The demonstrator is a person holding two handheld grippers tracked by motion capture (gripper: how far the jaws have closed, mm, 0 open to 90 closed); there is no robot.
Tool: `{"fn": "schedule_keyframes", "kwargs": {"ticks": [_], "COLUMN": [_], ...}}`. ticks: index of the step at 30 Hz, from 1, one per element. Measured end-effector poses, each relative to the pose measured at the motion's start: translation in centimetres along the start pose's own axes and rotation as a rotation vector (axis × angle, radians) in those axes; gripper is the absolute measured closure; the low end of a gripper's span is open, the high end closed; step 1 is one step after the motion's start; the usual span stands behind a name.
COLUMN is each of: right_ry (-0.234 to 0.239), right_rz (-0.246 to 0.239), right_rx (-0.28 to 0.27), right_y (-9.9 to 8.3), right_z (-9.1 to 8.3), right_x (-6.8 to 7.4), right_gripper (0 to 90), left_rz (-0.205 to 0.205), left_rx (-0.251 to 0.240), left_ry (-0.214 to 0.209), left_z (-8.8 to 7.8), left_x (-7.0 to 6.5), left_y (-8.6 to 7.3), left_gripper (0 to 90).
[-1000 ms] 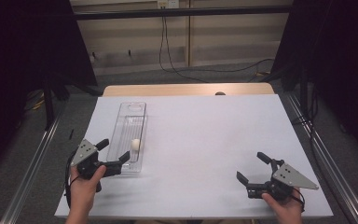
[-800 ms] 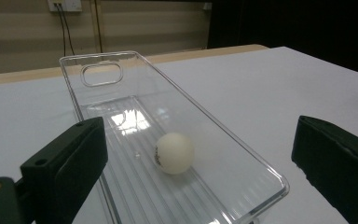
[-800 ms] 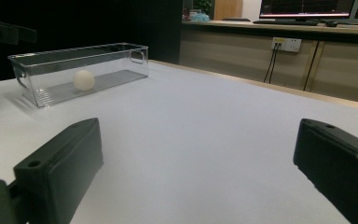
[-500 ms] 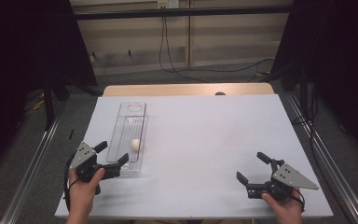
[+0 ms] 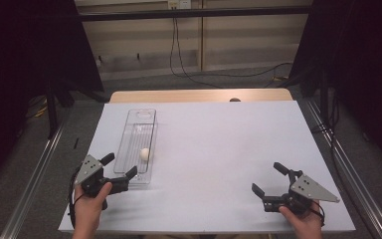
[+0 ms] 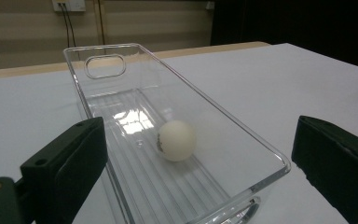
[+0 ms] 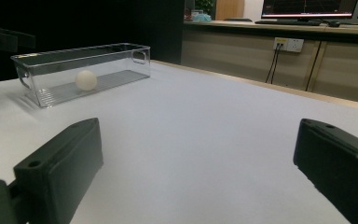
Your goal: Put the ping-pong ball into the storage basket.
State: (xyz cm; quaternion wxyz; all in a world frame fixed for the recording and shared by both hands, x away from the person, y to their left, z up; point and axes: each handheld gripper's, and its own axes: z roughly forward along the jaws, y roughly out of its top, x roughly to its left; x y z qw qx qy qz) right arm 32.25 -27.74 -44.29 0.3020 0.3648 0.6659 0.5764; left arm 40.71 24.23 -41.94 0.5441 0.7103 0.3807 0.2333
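— Where the long clear plastic tray (image 5: pixel 140 144) lies on the left of the white counter (image 5: pixel 219 149), what sits inside?
— One small white ball (image 5: pixel 144 154), on the ribbed floor toward the near end, apart from the walls.
— And the left gripper (image 5: pixel 120 172)?
— Jaws spread wide, flanking the tray's near end without touching it. A second ago it sat closer to the tray; it has since drawn back toward the person.
— The right gripper (image 5: pixel 269 179)?
— Unmoved, near the counter's front right, well apart from the tray, jaws spread with bare counter between them.
— Anything around?
— A black cable (image 5: pixel 189 64) on the floor beyond the counter, and dark curtains (image 5: pixel 30 59) at both sides.
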Motion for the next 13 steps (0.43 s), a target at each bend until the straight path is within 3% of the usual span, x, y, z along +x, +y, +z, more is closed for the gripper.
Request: {"fn": "schedule_keyframes", "kwargs": {"ticks": [13], "right_ry": [0.003], "right_rz": [-0.004], "right_rx": [0.003], "right_y": [-0.02], "right_z": [-0.04], "right_x": [-0.04], "right_gripper": [0.8], "left_rz": [0.002], "left_rx": [-0.002], "left_ry": [-0.001], "left_z": [-0.10], "left_x": [0.19], "left_y": [-0.07], "left_gripper": [3.6]}}
